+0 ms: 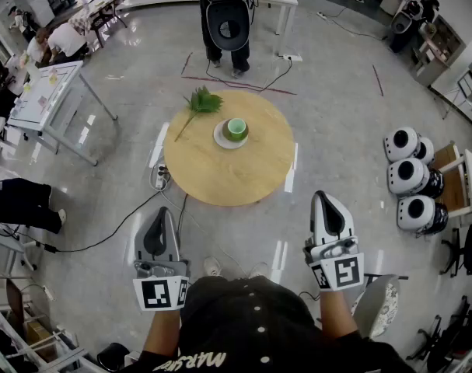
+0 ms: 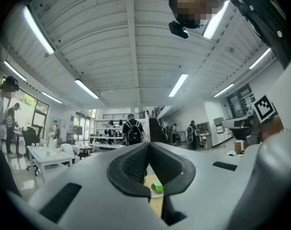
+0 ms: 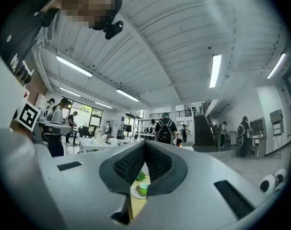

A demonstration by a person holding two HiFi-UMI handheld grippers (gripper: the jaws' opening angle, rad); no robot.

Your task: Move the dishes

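A green cup [image 1: 236, 128] stands on a white saucer [image 1: 222, 138] on the far half of a round wooden table [image 1: 229, 169]. A green leafy sprig [image 1: 201, 102] lies just left of them. My left gripper [image 1: 164, 210] and right gripper [image 1: 323, 195] hover short of the table's near edge, level, pointing toward it. Both are shut with nothing between the jaws. Through the gap under the closed tips, the left gripper view shows the cup [image 2: 157, 186]. The right gripper view shows the cup [image 3: 144, 188] and the sprig [image 3: 140, 176].
A person with a backpack [image 1: 224, 14] stands beyond the table. A power strip [image 1: 161, 176] and cables lie on the floor at the table's left. White round-headed devices [image 1: 407, 177] sit at the right, white tables [image 1: 45, 92] at the left, a stool [image 1: 379, 305] near my right.
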